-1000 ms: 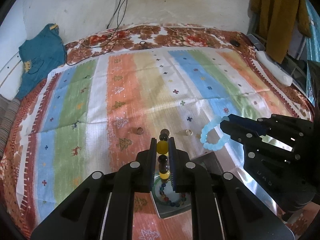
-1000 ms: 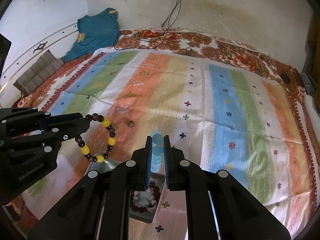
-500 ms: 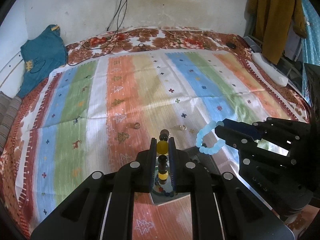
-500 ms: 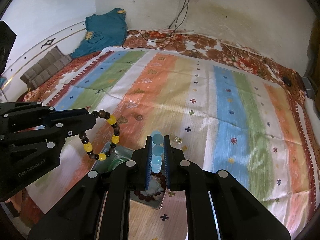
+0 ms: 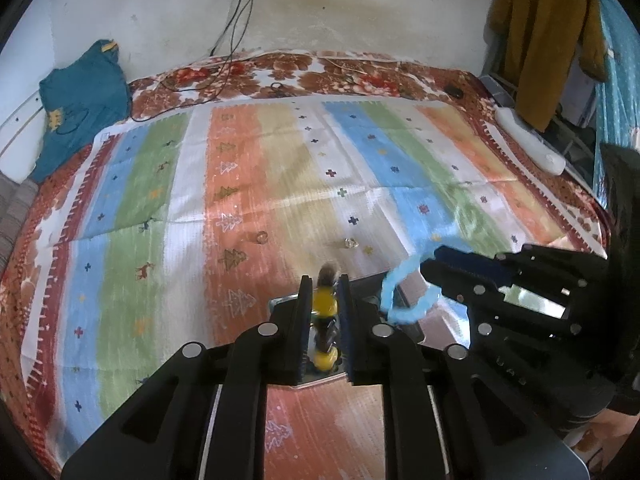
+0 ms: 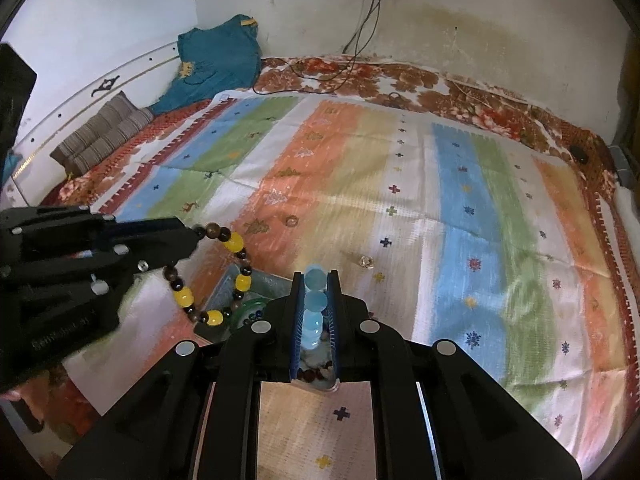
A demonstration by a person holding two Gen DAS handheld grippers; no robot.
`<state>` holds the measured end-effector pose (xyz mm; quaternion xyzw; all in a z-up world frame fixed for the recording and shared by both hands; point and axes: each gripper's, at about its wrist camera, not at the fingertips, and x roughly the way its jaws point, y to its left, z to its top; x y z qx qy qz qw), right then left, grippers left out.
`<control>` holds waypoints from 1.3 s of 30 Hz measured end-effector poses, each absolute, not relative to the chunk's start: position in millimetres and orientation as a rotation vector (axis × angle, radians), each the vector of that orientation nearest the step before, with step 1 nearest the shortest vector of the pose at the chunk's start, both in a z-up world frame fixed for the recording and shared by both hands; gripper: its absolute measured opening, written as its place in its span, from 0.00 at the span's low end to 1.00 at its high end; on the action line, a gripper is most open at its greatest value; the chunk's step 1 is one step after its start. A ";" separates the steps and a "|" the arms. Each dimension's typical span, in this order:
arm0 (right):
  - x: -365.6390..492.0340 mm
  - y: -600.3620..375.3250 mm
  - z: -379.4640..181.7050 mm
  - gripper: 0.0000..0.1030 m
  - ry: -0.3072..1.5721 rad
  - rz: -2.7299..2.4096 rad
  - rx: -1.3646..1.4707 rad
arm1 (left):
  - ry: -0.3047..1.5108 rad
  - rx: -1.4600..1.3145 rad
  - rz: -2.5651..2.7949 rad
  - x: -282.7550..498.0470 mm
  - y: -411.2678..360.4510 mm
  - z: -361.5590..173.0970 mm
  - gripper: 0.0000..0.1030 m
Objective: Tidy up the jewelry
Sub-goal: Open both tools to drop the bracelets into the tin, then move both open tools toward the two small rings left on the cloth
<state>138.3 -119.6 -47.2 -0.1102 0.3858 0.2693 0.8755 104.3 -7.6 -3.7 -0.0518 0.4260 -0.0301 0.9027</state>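
Blue bracelet (image 6: 313, 312) between right hand-held gripper (image 6: 314, 280) fingers

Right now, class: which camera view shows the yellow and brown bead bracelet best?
The right wrist view: the yellow and brown bead bracelet hangs there as a full loop from the left gripper. The left wrist view shows only a few beads edge-on between its own jaws.

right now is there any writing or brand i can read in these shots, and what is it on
Raised lettering on the side of the left gripper, right wrist view: too blurred to read.
Embossed marks on the right gripper body, left wrist view: too blurred to read.
No other text visible.
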 end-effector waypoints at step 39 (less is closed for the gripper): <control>197.7 -120.6 -79.0 0.54 0.942 0.465 -0.203 | 0.981 -0.120 0.105 154.3 40.9 -44.9 0.58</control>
